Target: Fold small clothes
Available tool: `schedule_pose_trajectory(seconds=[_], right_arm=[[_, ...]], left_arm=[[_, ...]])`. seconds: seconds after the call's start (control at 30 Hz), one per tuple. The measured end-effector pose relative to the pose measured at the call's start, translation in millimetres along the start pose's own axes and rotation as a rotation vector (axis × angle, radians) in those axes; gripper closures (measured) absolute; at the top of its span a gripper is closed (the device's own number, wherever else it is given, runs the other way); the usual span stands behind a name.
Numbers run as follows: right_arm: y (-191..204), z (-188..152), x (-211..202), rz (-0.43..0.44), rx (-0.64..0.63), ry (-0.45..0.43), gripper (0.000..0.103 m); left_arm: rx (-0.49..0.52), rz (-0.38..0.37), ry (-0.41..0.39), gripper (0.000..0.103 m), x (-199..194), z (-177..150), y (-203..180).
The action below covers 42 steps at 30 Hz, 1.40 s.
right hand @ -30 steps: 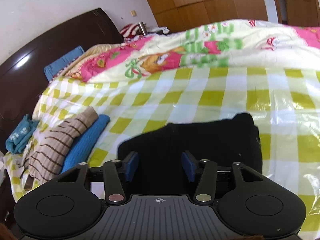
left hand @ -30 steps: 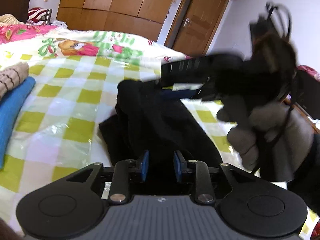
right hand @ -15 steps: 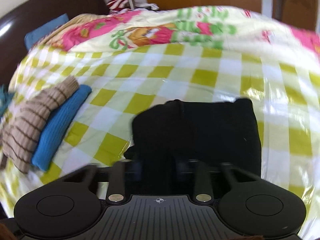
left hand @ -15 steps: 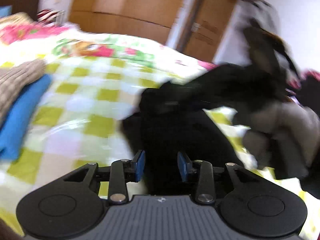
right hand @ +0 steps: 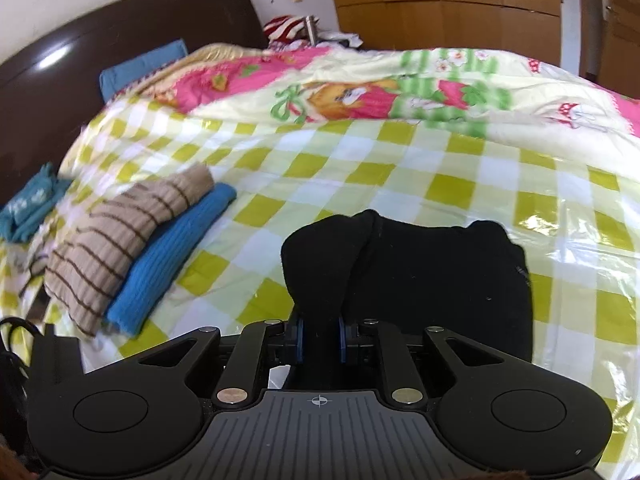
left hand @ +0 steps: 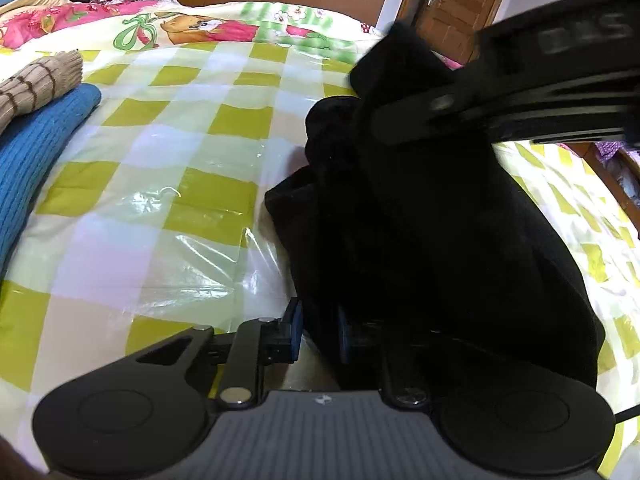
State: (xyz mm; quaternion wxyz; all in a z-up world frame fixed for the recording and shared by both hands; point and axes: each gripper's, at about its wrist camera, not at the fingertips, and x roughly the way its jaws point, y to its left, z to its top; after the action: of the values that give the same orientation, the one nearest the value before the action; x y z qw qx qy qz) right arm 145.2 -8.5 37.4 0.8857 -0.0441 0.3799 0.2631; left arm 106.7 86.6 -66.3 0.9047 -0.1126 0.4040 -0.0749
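a black garment lay bunched and partly folded on a bed's green-and-white checked cover under clear plastic, plain and dark, with no readable label. the left gripper had just been closing, its blue pads pinched on the near edge of the cloth — the right gripper had likewise just closed on a raised fold. white lettering on the right gripper's arm was too blurred to read. a blue knit and a striped beige knit lay folded to the side.
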Motion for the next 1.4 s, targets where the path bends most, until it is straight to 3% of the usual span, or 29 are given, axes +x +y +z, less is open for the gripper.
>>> schedule_pose_trajectory(seconds=[0.17,0.27,0.33,0.5,0.6,0.7,0.87,0.97,1.07,1.1,1.27,1.4], right_arm=[[11,-6,37,0.021,-0.052,0.044,0.087],[9,-16,43,0.056,-0.051,0.059,0.082],[1,-19,39,0.098,-0.019,0.04,0.072],[0,-29,13,0.154,-0.004,-0.03,0.049],[-2,-39,-8,0.16,0.02,-0.076,0.048],[-3,-50,-32,0.182,0.044,-0.106,0.048],[-6,-64,-60,0.177,0.043,-0.137,0.048],[-16,-73,-65,0.158,0.039,-0.15,0.048],[-25,-87,-50,0.177,0.083,-0.096,0.048],[-27,-94,-43,0.178,0.098,-0.075,0.052],[-30,-109,-35,0.197,0.164,-0.06,0.052],[-36,-103,-85,0.183,0.172,-0.174,0.051]], left_arm=[[-0.017,-0.022,0.004,0.073,-7,-6,2],[-0.037,-0.033,0.0,0.071,-26,-13,11],[-0.044,-0.012,-0.019,0.071,-43,-15,18],[-0.066,0.077,-0.139,0.071,-93,0,39],[-0.06,0.094,-0.22,0.071,-113,22,39],[-0.015,0.039,-0.308,0.067,-123,48,17],[0.07,-0.11,-0.283,0.064,-80,79,-28],[0.092,-0.053,-0.228,0.064,-32,83,-34],[0.051,0.082,-0.114,0.063,14,80,-16],[0.021,0.088,-0.09,0.063,24,74,-5],[0.046,0.101,-0.115,0.063,24,63,-4],[0.031,0.08,-0.132,0.064,9,74,-6]])
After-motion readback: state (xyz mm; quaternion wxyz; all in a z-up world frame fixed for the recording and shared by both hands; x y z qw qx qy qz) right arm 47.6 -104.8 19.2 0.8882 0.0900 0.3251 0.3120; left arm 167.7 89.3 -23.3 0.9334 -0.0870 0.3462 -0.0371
